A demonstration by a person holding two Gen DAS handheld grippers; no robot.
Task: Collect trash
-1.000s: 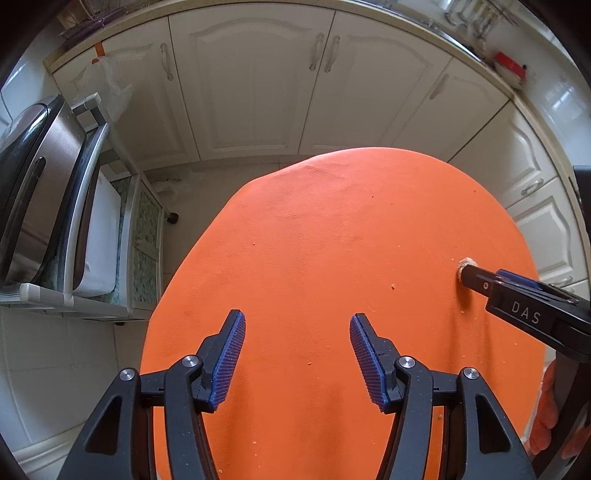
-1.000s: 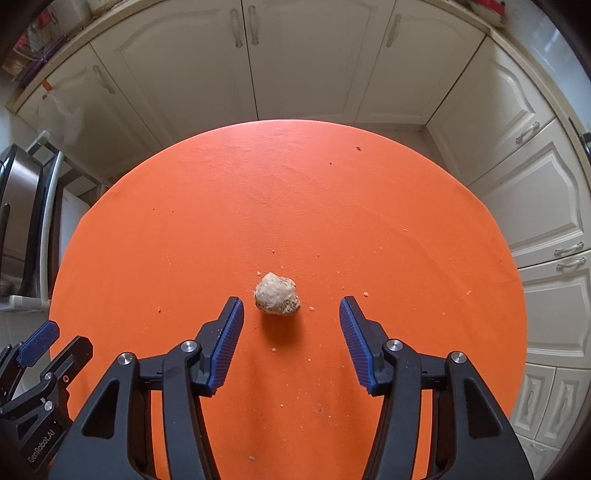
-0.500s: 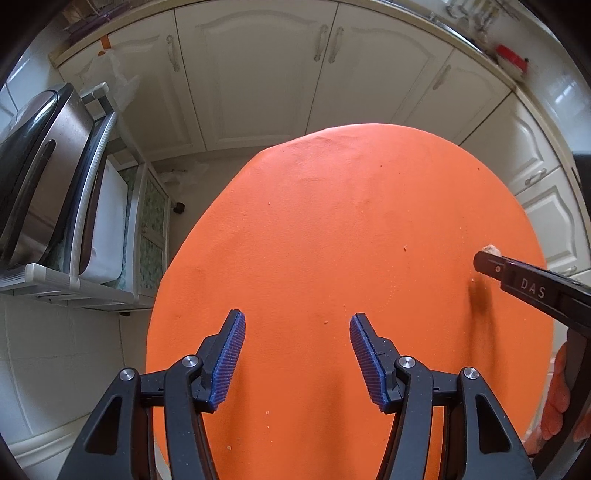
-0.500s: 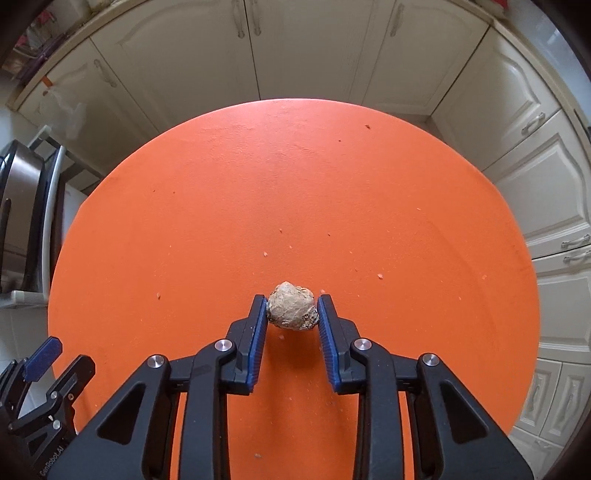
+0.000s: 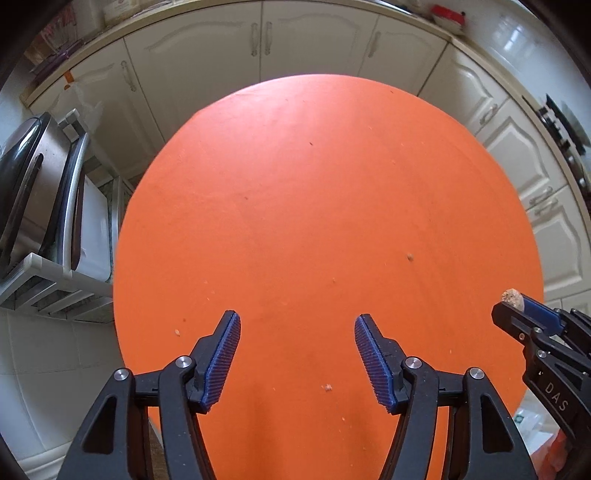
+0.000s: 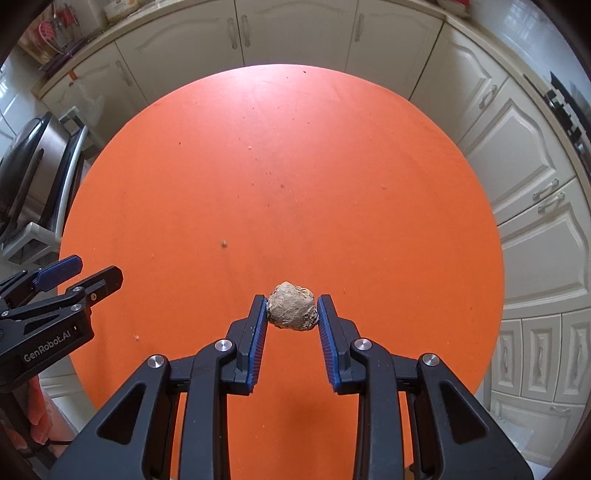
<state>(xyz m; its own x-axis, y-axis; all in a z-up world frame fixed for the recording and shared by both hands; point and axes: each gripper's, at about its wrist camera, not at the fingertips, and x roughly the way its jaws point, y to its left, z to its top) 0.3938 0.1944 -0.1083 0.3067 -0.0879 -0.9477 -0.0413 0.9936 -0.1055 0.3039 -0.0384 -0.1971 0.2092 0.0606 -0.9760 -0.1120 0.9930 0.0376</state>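
A crumpled brown wad [image 6: 292,306] sits pinched between the right gripper's [image 6: 291,314] fingers [image 6: 258,328].

Orange round table [image 5: 314,206] is lying bare apart from scattered crumbs [image 5: 409,257]; cream cabinets [image 6: 295,33] are ringing its far side, a rack of trays [image 5: 40,206] is crowding the left edge.

one lump, two tools, one tabletop
one crumpled brown lump [image 6: 292,311]; two tools, left [image 5: 297,354] and right [image 6: 291,325]; one round orange tabletop [image 6: 332,166] with scattered crumbs, too small to count.
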